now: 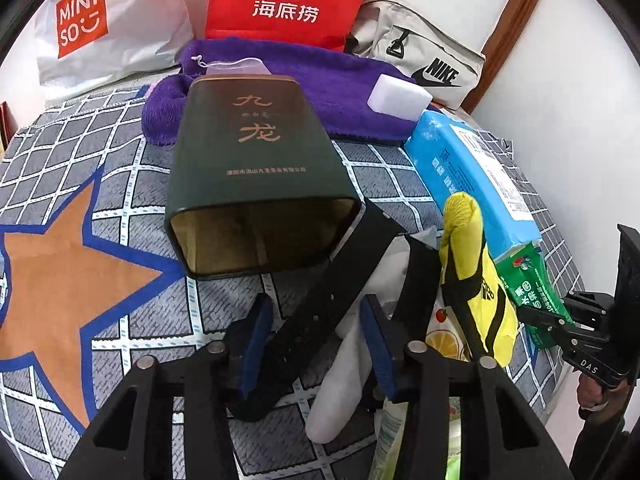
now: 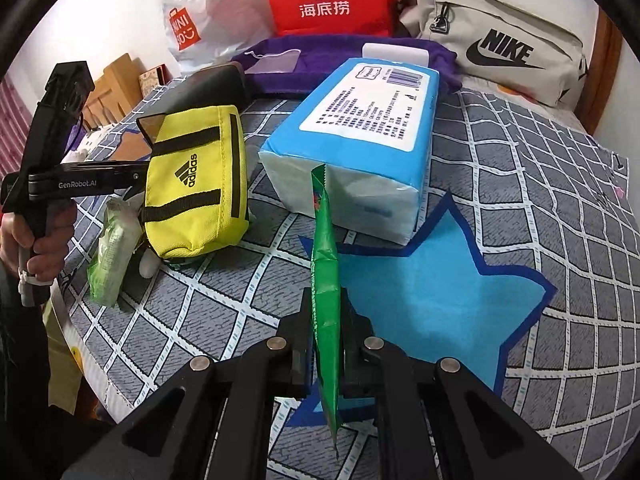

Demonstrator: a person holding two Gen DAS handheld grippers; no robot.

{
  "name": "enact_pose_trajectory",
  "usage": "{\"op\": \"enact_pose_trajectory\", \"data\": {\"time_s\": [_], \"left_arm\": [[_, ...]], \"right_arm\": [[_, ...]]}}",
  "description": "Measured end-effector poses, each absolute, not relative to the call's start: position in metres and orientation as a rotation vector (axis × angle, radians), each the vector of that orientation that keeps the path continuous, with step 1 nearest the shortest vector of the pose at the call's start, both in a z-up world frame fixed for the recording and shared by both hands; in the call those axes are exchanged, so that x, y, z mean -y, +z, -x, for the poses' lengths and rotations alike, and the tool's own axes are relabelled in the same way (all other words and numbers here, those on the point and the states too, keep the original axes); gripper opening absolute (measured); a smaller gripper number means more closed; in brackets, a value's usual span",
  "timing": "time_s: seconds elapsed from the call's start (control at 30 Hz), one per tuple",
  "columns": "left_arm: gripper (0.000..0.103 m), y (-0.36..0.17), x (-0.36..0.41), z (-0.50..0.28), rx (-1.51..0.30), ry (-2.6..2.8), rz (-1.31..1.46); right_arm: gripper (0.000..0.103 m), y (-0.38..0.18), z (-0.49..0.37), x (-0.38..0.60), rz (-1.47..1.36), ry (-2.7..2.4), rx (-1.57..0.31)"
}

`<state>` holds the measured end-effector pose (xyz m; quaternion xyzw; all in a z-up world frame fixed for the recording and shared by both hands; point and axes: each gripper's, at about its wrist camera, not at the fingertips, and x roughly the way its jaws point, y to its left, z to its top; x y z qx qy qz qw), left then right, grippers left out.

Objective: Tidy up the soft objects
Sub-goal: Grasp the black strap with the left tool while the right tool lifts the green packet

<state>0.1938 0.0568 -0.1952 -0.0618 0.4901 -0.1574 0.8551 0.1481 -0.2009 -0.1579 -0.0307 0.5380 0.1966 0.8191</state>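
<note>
Pinching the green packet (image 2: 326, 280) edge-on just in front of the blue tissue pack (image 2: 360, 136), the right gripper (image 2: 325, 360) is clamped tight (thin hold); it could slip. The left gripper (image 1: 316, 344) stands part-open around a black strap (image 1: 340, 280).

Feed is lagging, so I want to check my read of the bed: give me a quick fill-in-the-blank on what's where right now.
1. The right claw is shut on a thin ____ packet.
2. The yellow pouch carries the ____ logo.
3. The dark tin lies on its side with its ____ end facing the left claw.

Missing words: green; adidas; open
</note>
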Motion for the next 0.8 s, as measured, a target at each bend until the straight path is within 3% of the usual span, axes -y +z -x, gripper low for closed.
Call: {"op": "enact_pose_trajectory", "data": {"time_s": [0.03,0.23,0.8], "left_arm": [[0.03,-0.194,-0.058,-0.194,-1.029,-0.345,0.14],[0.022,-0.189,-0.053,-0.185,-1.015,-0.357,0.117],[0.02,-0.161,-0.06,-0.145,-0.952,-0.322,0.152]], "right_arm": [[0.008,-0.158,-0.148,0.201,0.066,0.417,-1.147],[0.008,-0.156,-0.145,0.201,0.066,0.409,-1.142],[0.008,-0.131,-0.118,0.2,0.066,0.417,-1.075]]}}
